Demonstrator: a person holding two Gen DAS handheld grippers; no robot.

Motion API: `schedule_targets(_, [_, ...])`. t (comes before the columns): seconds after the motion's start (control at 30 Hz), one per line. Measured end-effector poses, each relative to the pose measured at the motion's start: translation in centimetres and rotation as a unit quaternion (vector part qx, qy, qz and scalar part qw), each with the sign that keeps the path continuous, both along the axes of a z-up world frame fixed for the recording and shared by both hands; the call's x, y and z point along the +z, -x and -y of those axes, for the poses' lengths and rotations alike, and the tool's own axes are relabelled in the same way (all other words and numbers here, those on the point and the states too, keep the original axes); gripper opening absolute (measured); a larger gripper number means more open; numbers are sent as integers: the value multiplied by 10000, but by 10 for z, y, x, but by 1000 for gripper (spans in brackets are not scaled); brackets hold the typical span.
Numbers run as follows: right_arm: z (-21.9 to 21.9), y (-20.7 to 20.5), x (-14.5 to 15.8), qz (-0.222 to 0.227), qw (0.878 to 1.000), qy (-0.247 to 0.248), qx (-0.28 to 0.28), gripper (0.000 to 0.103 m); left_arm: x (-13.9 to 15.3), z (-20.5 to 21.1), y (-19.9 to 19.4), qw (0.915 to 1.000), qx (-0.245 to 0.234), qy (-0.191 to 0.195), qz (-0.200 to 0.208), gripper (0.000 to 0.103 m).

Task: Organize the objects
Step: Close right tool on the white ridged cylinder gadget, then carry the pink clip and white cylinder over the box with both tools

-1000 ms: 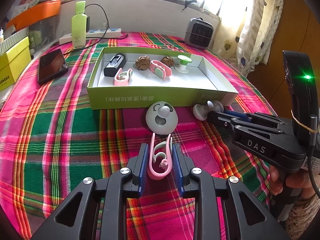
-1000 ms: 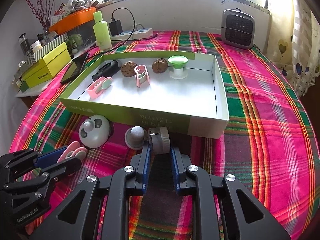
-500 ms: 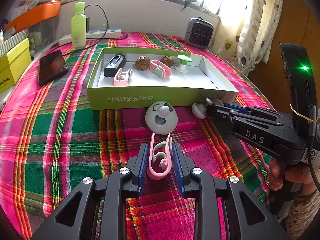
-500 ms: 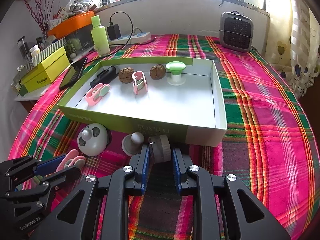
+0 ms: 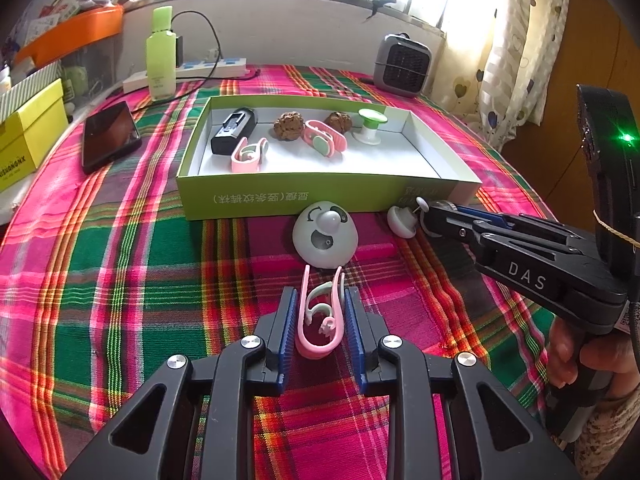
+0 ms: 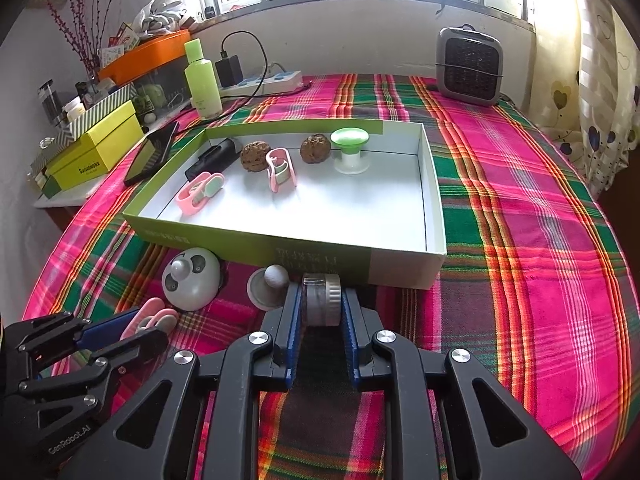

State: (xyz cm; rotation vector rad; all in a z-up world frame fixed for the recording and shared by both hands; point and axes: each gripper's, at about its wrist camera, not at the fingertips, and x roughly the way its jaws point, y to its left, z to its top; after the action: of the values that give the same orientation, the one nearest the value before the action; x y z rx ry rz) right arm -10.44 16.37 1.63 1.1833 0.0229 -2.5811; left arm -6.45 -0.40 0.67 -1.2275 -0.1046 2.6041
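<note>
While I read both feeds, the pink clip [image 5: 320, 316] sits squeezed between the pads of my left tongs [image 5: 320, 320], its open end pointing away from them toward the grey dome [image 5: 325, 236] just ahead. I judge it light, springy plastic: the arms will flex, so a grip low on the closed loop should hold better than one near the tips. My right tongs [image 6: 320, 308] are clamped on a small grey ribbed cylinder [image 6: 322, 304], stiff and probably light, though its round side could roll or slip between flat pads; holding it across the flat faces looks safer. A white knob [image 6: 269, 286] lies just left of those tongs, touching nothing I can be sure of. Directly beyond both tongs stands the green box [image 6: 320, 254], already holding two pink clips, two walnuts, a black case and a green-topped spool toward its far wall. Everything rests on the plaid-covered bench [image 6: 520, 240], with a small heater [image 6: 469, 66] far beyond.
</note>
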Motion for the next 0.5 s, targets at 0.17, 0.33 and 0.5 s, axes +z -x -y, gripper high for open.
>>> schedule_targets(0.17, [-1, -3, 3, -46, 10000, 50, 34, 20, 0, 0, 1, 10000, 23, 1, 18, 22])
schedule_targets(0.33, [-3, -7, 6, -71, 9999, 88, 79, 20, 2, 0, 1, 10000, 29, 39, -9, 21])
schedule_targets(0.5, [-3, -10, 8, -90, 9998, 137, 129, 20, 7, -1, -1, 10000, 35, 58, -58, 21])
